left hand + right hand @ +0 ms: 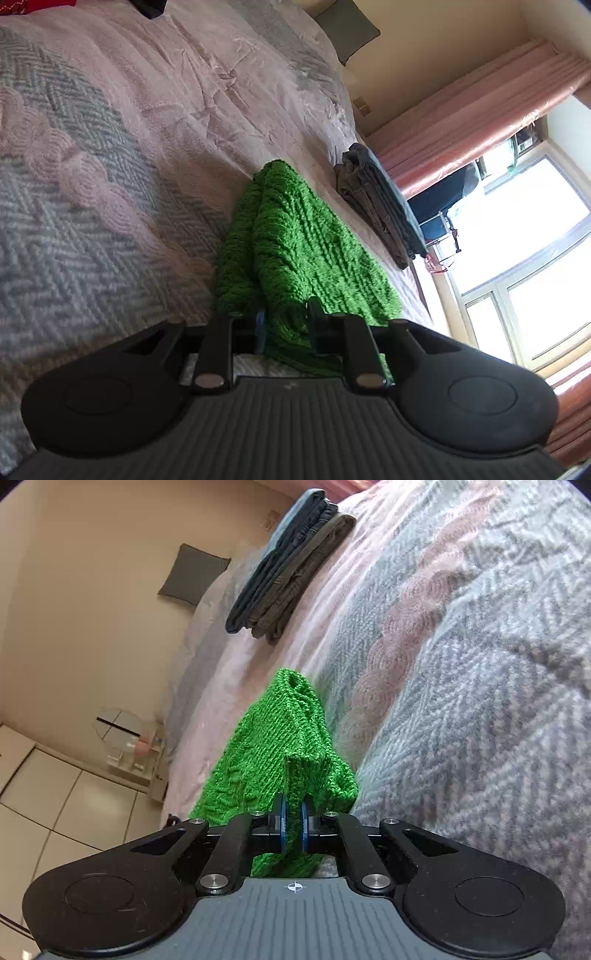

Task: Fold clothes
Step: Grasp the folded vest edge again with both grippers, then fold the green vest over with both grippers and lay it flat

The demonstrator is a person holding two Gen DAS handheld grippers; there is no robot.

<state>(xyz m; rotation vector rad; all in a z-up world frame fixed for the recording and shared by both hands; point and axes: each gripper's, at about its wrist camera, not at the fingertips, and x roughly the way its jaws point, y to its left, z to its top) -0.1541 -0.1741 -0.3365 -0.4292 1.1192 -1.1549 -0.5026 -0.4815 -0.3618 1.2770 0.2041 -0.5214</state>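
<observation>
A bright green knitted sweater (295, 243) lies on the bed near its edge, bunched in thick folds. My left gripper (286, 325) has a thick fold of the knit filling the gap between its fingers, and the cloth rises off the bedspread there. In the right wrist view, the green sweater (280, 738) hangs as a peaked fold, and my right gripper (294, 825) is shut on a narrow edge of it, the blue pads (283, 823) pressing the knit from both sides.
A stack of folded dark trousers (380, 199) (288, 565) lies further along the bed. The pink and grey herringbone bedspread (92, 206) (461, 701) spreads around. A grey cushion (192, 574), a small mirror stand (120, 731), pink curtains (480, 107) and a window (517, 258) border the bed.
</observation>
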